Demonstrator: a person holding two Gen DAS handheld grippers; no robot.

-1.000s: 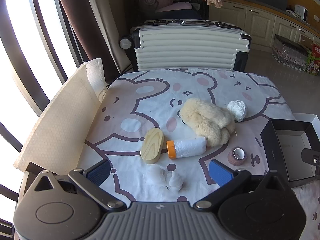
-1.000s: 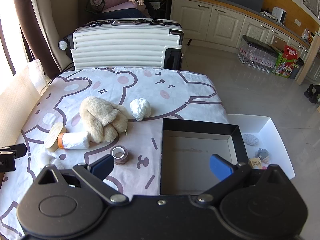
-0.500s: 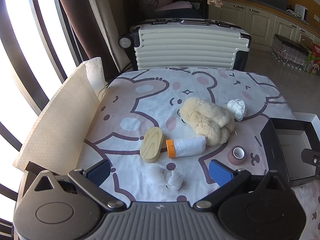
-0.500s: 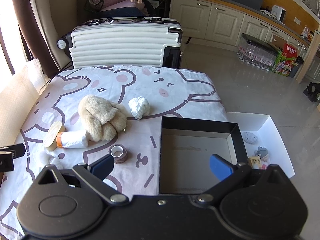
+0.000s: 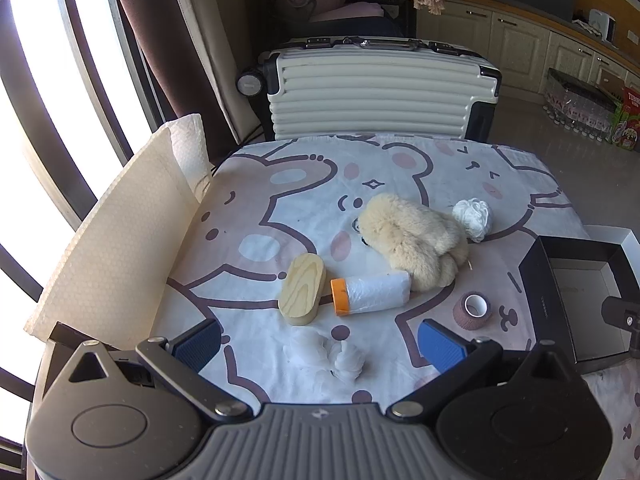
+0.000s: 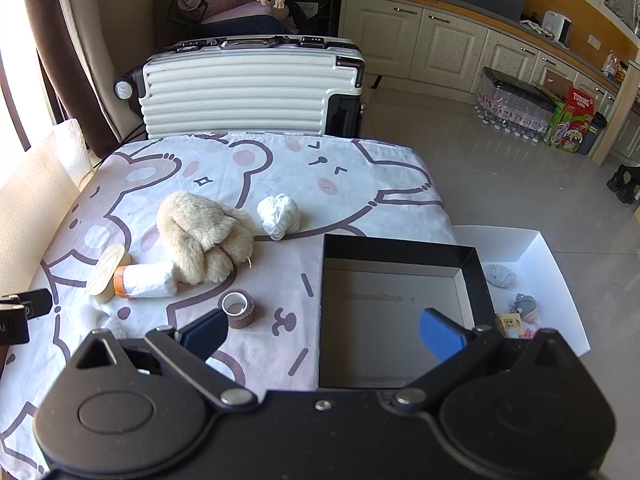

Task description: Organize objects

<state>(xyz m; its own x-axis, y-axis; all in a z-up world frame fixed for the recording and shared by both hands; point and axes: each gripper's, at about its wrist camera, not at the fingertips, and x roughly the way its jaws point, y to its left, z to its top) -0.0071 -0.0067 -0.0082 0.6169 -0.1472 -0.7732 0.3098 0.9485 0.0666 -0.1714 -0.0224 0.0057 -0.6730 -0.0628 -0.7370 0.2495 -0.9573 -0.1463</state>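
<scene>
On the bear-print cloth lie a beige plush toy (image 5: 416,246), a white yarn ball (image 5: 473,219), an oval wooden block (image 5: 302,294), a white roll with an orange cap (image 5: 370,293), a brown tape roll (image 5: 473,309) and crumpled white tissue (image 5: 326,354). My left gripper (image 5: 318,346) is open above the tissue. My right gripper (image 6: 322,330) is open over the near left wall of the empty black box (image 6: 478,280). The plush toy (image 6: 204,234), yarn ball (image 6: 278,216) and tape roll (image 6: 237,308) also show in the right wrist view.
A white suitcase (image 5: 380,92) stands behind the table. A white padded sheet (image 5: 116,240) leans along the left edge. A white tray (image 6: 536,264) with small items lies right of the black box. Kitchen cabinets and a pack of bottles stand at the far right.
Both views have shifted only slightly; the right gripper has drifted a little to the right. The objects have not moved.
</scene>
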